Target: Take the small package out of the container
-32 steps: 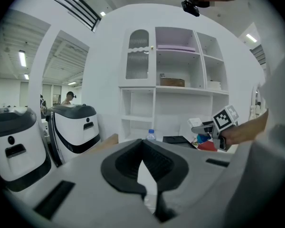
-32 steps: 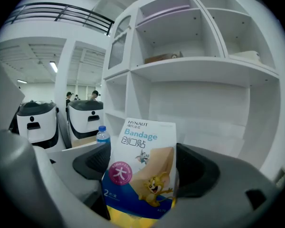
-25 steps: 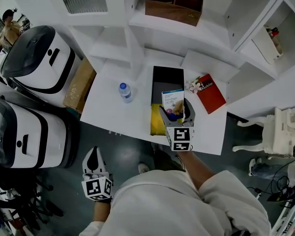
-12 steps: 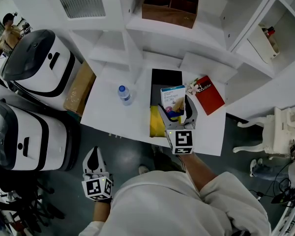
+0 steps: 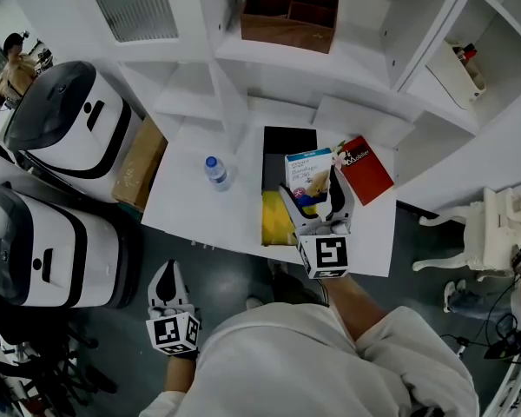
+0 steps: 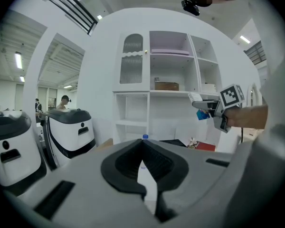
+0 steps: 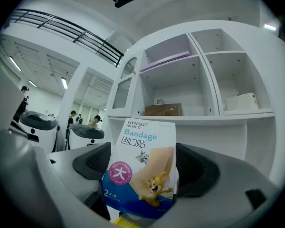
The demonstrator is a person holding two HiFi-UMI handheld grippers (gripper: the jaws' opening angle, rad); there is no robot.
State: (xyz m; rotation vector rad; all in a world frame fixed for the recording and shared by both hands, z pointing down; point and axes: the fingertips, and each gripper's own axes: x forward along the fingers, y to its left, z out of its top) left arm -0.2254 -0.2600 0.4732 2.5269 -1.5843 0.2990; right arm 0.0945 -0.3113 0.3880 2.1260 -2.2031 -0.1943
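The small blue-and-white bandage package point(image 7: 141, 170) is pinched upright between the right gripper point(image 5: 311, 188) jaws. It's held above the long black container point(image 5: 288, 142) on the white surface point(image 5: 200, 205), so I'd say it's clear of the rim. The left gripper point(image 5: 167, 276) hangs low off the surface's near edge, jaws together on nothing, probably just parked out of the way.

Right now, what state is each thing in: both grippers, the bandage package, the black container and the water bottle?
right gripper: shut on the white-and-blue bandage package
white-and-blue bandage package: upright, lifted clear of the long black container
long black container: open-topped, yellow item inside
clear plastic water bottle with blue cap: upright, capped
left gripper: shut, empty
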